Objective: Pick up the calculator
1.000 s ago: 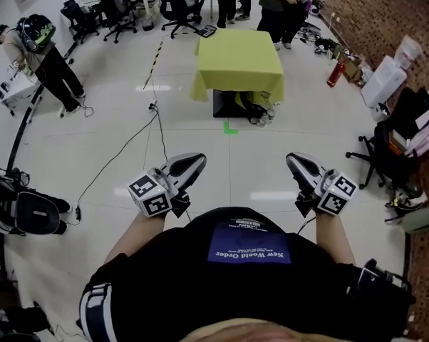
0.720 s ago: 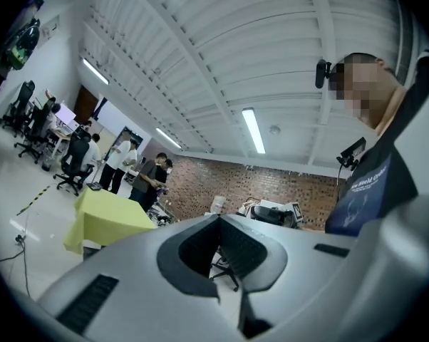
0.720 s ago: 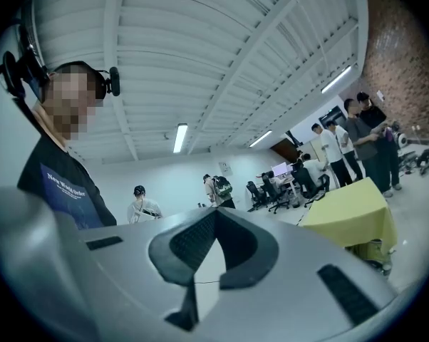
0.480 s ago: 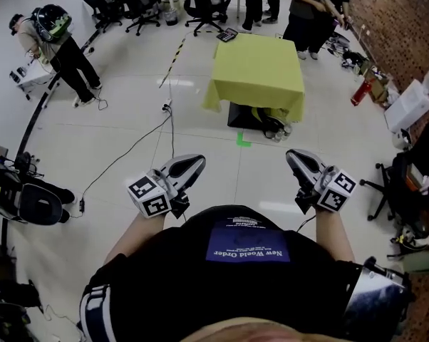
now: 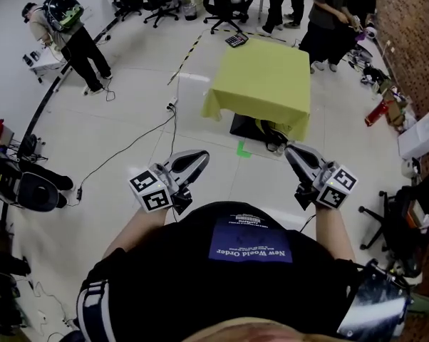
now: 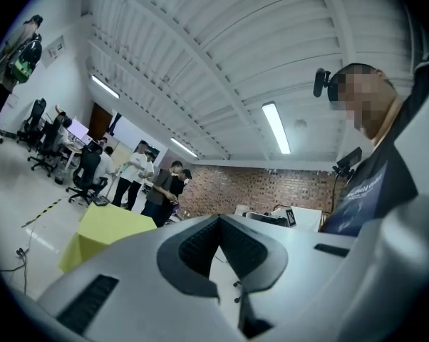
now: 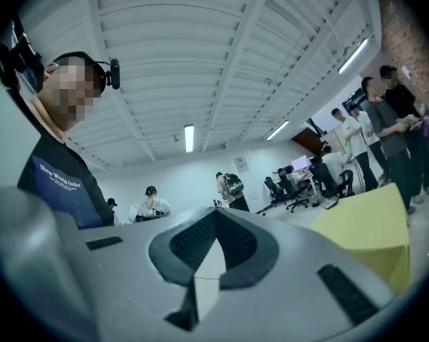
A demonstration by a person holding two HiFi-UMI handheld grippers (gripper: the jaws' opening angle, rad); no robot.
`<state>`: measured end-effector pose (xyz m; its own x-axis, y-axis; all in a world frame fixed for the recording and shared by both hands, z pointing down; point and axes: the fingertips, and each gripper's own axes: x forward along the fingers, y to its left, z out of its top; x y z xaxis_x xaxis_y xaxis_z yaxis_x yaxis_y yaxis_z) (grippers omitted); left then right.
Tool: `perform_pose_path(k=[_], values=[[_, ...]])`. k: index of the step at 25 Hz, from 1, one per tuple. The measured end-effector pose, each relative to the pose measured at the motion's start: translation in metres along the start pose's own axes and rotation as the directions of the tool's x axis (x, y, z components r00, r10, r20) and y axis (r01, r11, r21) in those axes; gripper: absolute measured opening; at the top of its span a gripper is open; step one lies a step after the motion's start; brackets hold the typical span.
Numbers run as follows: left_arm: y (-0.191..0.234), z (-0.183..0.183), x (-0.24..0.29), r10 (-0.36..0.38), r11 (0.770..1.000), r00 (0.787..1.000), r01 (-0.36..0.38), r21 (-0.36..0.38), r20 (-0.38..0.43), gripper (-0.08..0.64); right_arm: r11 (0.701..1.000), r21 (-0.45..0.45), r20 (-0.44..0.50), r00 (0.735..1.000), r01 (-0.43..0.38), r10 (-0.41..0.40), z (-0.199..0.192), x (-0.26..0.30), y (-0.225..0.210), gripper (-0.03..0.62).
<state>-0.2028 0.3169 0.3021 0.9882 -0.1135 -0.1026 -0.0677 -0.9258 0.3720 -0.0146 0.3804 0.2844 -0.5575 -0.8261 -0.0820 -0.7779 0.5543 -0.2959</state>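
Dark flat calculator on the far corner of a yellow-clothed square table.
It lies well ahead of the left gripper and right gripper, whose jaws are pressed together on nothing.

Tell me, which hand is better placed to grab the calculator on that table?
Left, probably. The calculator lies at the far left corner of the table, nearer the left tool than the right tool. Both are shut, empty.
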Motion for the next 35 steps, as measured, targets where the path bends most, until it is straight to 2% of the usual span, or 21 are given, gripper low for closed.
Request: perform_pose_path(k=[4, 10, 14, 21, 25, 30, 35], values=[[0.031, 0.002, 0.03, -0.003, 1.0, 1.0, 0.003, -0.01, -0.014, 0.006, 1.0, 0.022, -0.005, 1.0, 0.015, -0.015, 0.0, 0.009, -0.039, -0.014], [0.103, 0.014, 0.064, -0.068, 0.997, 0.998, 0.067, -0.04, -0.008, 0.006, 0.999, 0.0, -0.024, 0.998, 0.054, -0.054, 0.005, 0.058, -0.088, -0.014], [0.16, 0.038, 0.087, -0.136, 0.99, 0.991, 0.135, -0.045, -0.017, 0.006, 0.994, -0.028, -0.014, 0.994, 0.105, -0.105, 0.021, 0.1, -0.125, -0.014], [0.26, 0.086, 0.114, -0.207, 0.978, 0.976, 0.206, -0.018, -0.071, 0.006, 0.982, -0.031, 0.021, 0.982, 0.186, -0.185, 0.042, 0.178, -0.188, -0.014], [0.301, 0.096, 0.128, -0.212, 0.977, 0.974, 0.21, -0.034, -0.08, 0.006, 0.981, -0.025, 0.011, 0.981, 0.194, -0.194, 0.043, 0.207, -0.213, -0.014], [0.334, 0.101, 0.156, -0.196, 0.98, 0.977, 0.193, -0.036, -0.085, 0.006, 0.979, -0.016, 0.015, 0.979, 0.201, -0.201, 0.054, 0.216, -0.259, -0.014], [0.352, 0.096, 0.191, -0.15, 0.989, 0.985, 0.15, -0.007, -0.089, 0.006, 0.989, -0.006, 0.023, 0.988, 0.15, -0.15, 0.06, 0.214, -0.309, -0.014]])
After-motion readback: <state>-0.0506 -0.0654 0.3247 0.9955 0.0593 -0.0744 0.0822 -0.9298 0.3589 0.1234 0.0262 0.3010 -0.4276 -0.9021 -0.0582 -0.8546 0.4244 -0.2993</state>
